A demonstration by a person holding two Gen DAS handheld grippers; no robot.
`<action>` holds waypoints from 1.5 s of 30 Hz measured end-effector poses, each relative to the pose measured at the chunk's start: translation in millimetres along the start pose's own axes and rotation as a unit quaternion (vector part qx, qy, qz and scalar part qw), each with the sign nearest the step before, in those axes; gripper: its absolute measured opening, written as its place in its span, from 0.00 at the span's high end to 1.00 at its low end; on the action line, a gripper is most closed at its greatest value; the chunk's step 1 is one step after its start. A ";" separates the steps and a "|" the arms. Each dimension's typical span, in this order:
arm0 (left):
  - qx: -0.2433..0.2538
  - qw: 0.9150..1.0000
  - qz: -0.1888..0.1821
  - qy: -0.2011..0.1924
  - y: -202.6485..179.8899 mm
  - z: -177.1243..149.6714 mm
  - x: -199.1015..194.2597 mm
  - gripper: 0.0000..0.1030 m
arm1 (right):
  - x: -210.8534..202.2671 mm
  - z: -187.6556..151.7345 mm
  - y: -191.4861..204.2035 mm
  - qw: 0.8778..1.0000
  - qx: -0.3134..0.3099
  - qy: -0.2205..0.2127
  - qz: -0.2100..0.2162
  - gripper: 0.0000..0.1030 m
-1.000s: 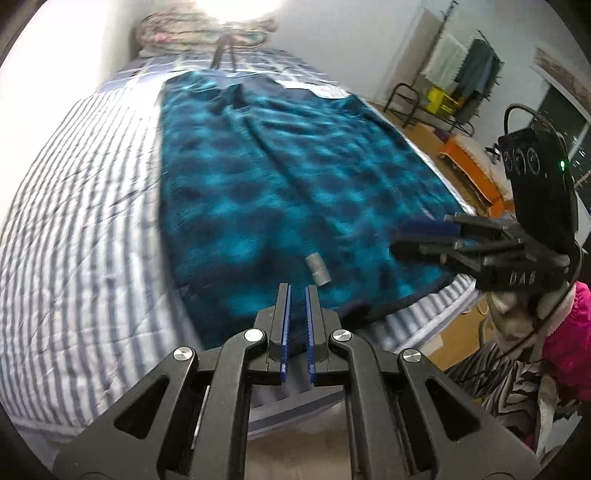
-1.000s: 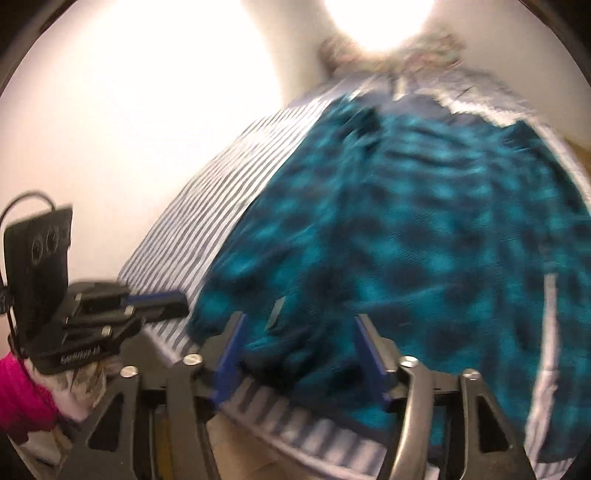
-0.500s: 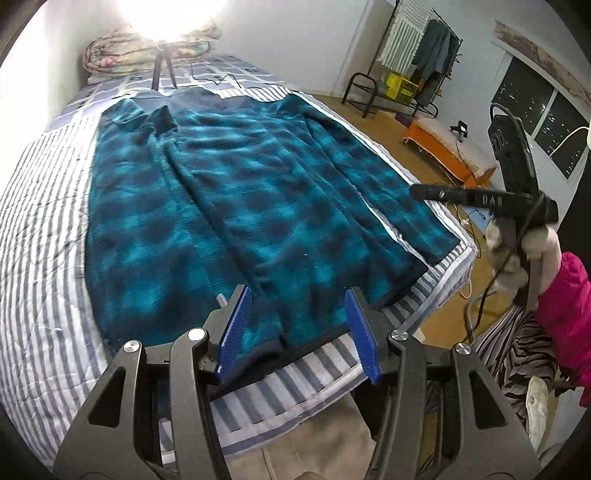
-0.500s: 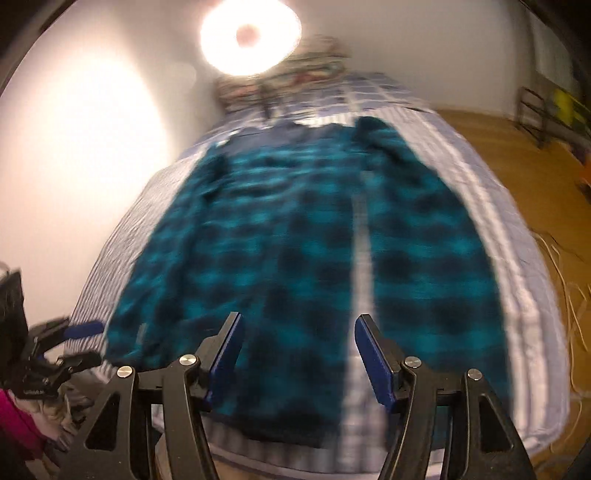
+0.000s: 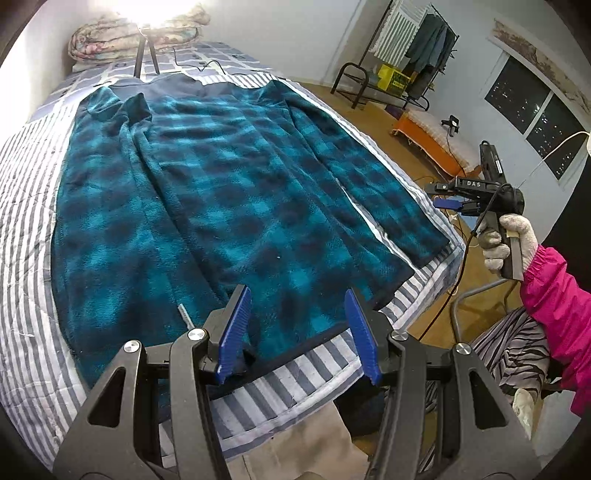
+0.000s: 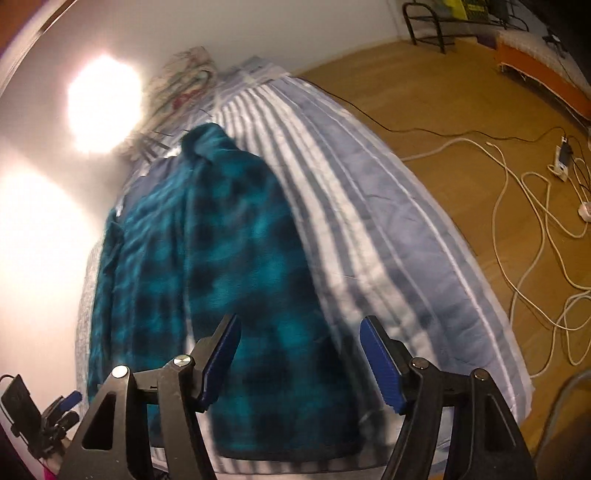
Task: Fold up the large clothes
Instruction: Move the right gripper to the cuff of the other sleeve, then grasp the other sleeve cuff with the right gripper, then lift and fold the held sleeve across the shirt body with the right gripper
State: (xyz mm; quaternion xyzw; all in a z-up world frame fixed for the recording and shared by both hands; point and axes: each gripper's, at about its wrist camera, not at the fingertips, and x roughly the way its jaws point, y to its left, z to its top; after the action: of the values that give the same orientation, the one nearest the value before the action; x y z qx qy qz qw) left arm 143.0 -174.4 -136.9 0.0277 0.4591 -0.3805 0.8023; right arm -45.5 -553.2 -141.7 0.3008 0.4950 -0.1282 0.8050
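Here, a striped bedspread (image 5: 26,192) covers the bed, and a teal plaid fleece jacket (image 5: 207,192) lies spread flat on it, collar toward the rolled quilt (image 5: 122,33) at the far end, hem at the near edge. A small zipper pull (image 5: 184,314) sticks out at the hem just beside the left gripper (image 5: 295,332), whose jaws are spread wide above the hem and hold nothing. To the right, beyond the bed's edge, the right gripper (image 6: 299,358) hovers in a gloved hand (image 5: 509,240), jaws likewise wide apart and empty. Farther right stand a clothes rack (image 5: 406,48) hung with garments, an orange bench (image 5: 428,140), and white cables (image 6: 524,206) trailing over the wooden floor (image 6: 424,92).
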 end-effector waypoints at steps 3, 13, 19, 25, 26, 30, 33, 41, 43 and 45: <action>0.001 1.000 -0.004 0.003 -1.5 1.6 4.0 0.47 | 16.5 2.3 -6.2 1.000 -0.001 0.020 -0.011 0.35; 0.001 1.000 -0.008 0.015 -2.8 1.7 14.3 0.47 | 31.9 -3.6 -6.3 0.999 -0.019 0.037 -0.019 0.90; 0.001 1.000 -0.008 0.015 -2.9 0.2 13.7 0.48 | 7.5 -5.0 14.5 1.000 -0.017 0.005 0.021 1.00; -0.010 1.000 -0.007 0.012 2.1 -1.6 10.6 0.47 | -23.4 0.1 56.5 0.996 -0.038 -0.042 0.072 1.00; -0.012 1.000 -0.006 0.011 3.0 -2.3 9.7 0.47 | -26.5 0.8 63.5 0.995 -0.042 -0.046 0.077 1.00; -0.018 1.000 -0.003 0.009 6.3 -3.6 8.0 0.47 | -32.5 2.2 90.7 0.993 -0.065 -0.054 0.088 1.00; -0.028 1.000 -0.004 0.008 10.5 -4.8 6.3 0.48 | -35.1 0.2 116.3 0.989 -0.090 -0.055 0.101 1.00; -0.052 0.999 -0.004 -0.004 23.3 -5.6 -2.5 0.48 | -20.5 -26.4 201.2 0.971 -0.196 -0.015 0.137 1.00; -0.058 0.998 -0.004 -0.005 26.1 -5.8 -3.5 0.47 | -5.7 -36.4 227.4 0.962 -0.240 0.008 0.127 1.00; -0.065 0.998 -0.003 -0.007 28.9 -6.4 -4.2 0.48 | 14.7 -50.7 248.8 0.953 -0.277 0.038 0.119 1.00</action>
State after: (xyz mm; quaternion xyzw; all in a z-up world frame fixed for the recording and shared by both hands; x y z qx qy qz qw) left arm 155.6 -149.0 -146.2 -0.0284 0.4776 -0.3530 0.8041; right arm 50.4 -325.2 -82.3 0.1275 0.5016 0.1221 0.8469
